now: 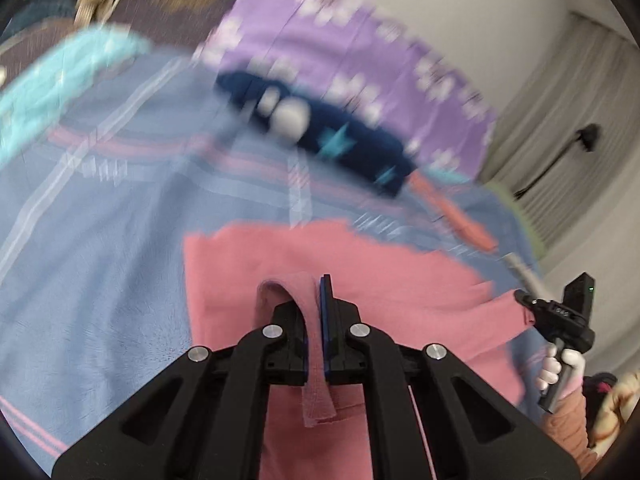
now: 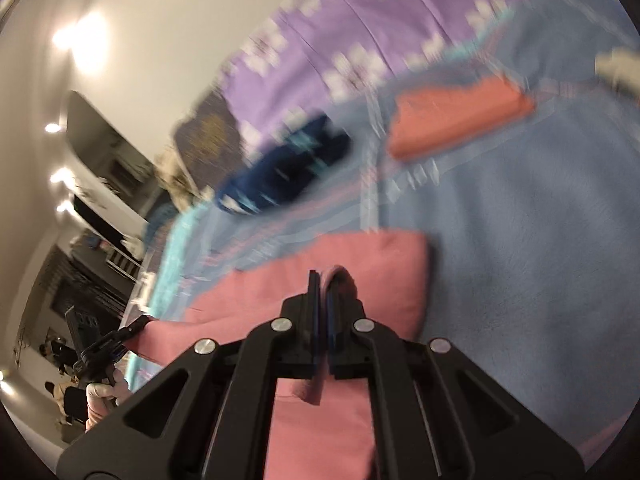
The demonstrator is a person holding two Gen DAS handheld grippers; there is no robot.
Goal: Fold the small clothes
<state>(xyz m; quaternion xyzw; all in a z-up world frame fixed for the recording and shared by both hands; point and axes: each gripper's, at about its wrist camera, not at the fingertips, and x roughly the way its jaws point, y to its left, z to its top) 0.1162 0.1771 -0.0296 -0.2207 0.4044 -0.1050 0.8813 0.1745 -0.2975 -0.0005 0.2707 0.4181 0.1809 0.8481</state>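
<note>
Both tongs are clamped on edges of a pink garment [image 1: 360, 280]: left tongs [image 1: 316, 300], right tongs [image 2: 322, 300]. The garment hangs between them, draped over a blue blanket [image 1: 100, 280] on the bed. Beyond it lie a folded orange piece [image 2: 460, 120] and a dark blue item [image 1: 320, 140]. Folding the pink garment looks midway; laying it flat remains.

no legible text, labels or numbers
</note>
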